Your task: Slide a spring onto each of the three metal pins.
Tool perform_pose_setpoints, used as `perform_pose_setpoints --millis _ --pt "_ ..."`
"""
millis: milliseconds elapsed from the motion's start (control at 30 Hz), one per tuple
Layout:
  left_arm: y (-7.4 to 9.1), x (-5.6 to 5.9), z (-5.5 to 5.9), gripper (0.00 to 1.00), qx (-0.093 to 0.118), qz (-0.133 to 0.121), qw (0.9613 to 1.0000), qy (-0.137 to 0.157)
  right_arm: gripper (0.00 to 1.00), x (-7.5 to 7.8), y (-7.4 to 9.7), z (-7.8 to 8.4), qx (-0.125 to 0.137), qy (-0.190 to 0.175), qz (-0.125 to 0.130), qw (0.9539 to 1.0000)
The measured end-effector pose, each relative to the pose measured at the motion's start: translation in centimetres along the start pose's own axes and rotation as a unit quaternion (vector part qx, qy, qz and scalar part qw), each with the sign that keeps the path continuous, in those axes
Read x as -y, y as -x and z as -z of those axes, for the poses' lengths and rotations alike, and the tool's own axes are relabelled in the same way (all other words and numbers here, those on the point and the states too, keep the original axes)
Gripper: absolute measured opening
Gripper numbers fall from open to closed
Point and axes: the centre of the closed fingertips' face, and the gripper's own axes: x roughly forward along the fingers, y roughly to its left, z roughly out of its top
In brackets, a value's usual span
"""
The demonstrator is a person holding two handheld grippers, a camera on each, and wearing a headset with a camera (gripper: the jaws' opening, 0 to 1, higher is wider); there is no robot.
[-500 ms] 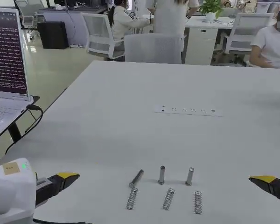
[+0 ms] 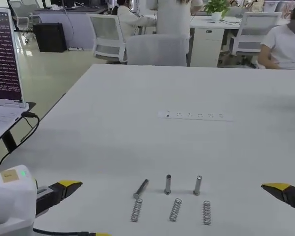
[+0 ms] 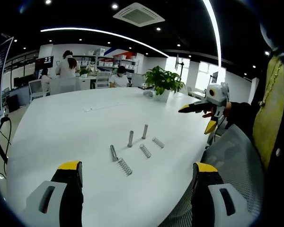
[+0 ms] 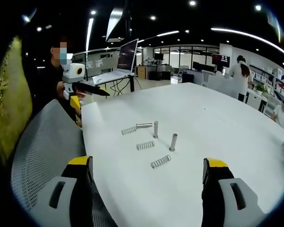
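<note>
Left tool and right tool are held spread, empty. Upright pins could be toppled if nudged while springs are threaded.

Right of the pins, the head view's edge cuts off the right gripper, leaving one yellow tip. Left of the pins, the left gripper's lower jaw and the laptop run out of frame.
</note>
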Motion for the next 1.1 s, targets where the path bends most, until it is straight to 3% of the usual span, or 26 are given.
perform_pose_setpoints --millis 800,1100 --pt "-0.47 -0.47 0.27 0.92 -0.001 -0.001 1.0 0.003 0.95 0.43 -0.27 0.18 -0.005 0.002 0.001 1.0" --pt "-0.29 -0.26 0.47 0.92 -0.002 -0.001 1.0 0.004 0.95 -0.23 -0.06 0.46 -0.005 -0.002 -0.001 1.0"
